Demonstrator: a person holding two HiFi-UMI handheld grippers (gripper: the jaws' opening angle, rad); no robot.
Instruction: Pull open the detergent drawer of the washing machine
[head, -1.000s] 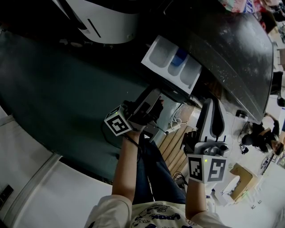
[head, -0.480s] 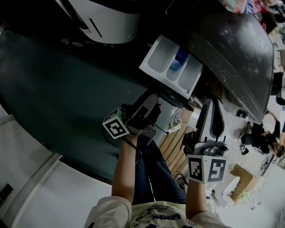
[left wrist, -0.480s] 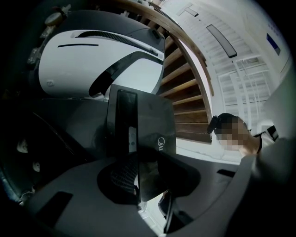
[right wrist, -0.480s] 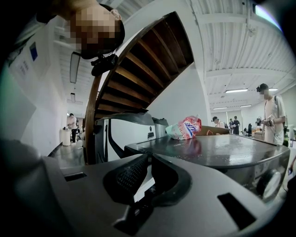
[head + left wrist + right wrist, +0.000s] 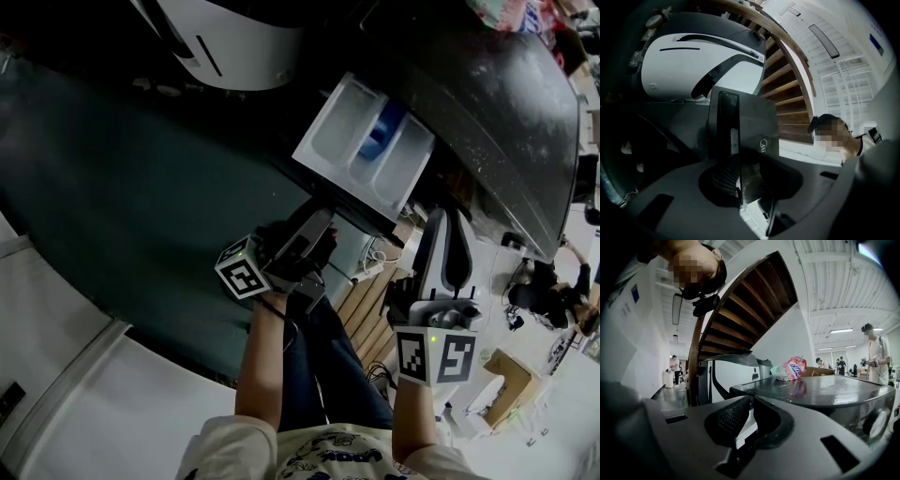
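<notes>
The washing machine (image 5: 497,103) has its white detergent drawer (image 5: 352,155) pulled out, showing a blue compartment (image 5: 380,136). My left gripper (image 5: 322,223) grips the drawer's dark front panel (image 5: 750,122). In the left gripper view that panel's edge runs between the pads of the left gripper (image 5: 739,176), whose jaws have just been closing on it. My right gripper (image 5: 446,220) hovers to the right of the drawer, touching nothing. In the right gripper view the right gripper (image 5: 751,411) has its jaws together and holds nothing.
A colourful bag (image 5: 790,369) lies on the machine's dark top (image 5: 811,392). A white rounded appliance (image 5: 234,42) stands past the drawer. A wooden staircase (image 5: 740,301) curves overhead. The person's legs (image 5: 328,366) are below the grippers. People (image 5: 876,352) stand far off.
The drawer has slid further out of the machine, showing more of its compartments. My left gripper moved back with its front panel. The right gripper stayed in place.
</notes>
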